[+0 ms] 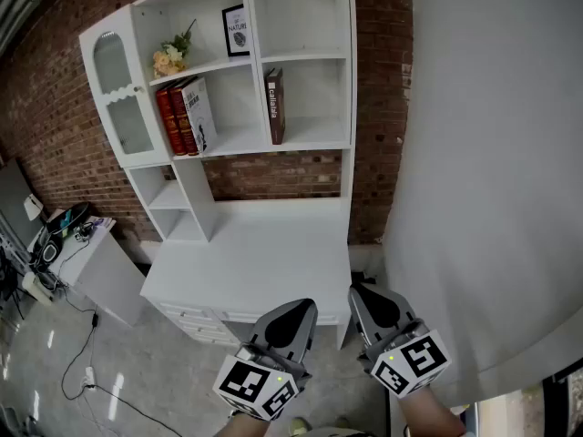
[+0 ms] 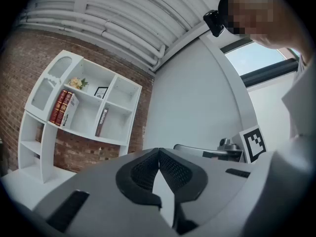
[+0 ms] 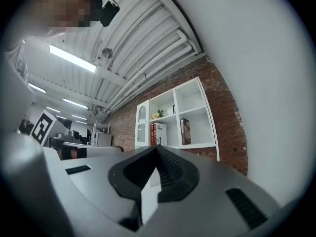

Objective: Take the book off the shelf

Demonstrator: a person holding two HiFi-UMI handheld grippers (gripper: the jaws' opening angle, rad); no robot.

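Observation:
A brown book [image 1: 274, 106] stands upright alone in the right compartment of the white shelf unit [image 1: 305, 137]. Red books and a white one [image 1: 187, 115] lean in the compartment to its left. Both grippers hang low in the head view, well short of the shelf and in front of the desk. My left gripper [image 1: 303, 306] is shut with nothing between its tips. My right gripper [image 1: 357, 289] is shut and empty too. The brown book [image 2: 101, 122] shows small and far in the left gripper view, and the same brown book [image 3: 185, 131] in the right gripper view.
A white desk top [image 1: 264, 262] sits under the shelves, with drawers at its front. A framed picture [image 1: 236, 30] and flowers [image 1: 171, 57] fill the upper left shelf. A grey wall [image 1: 492, 171] stands close on the right. Cables and gear [image 1: 55, 235] lie at the left.

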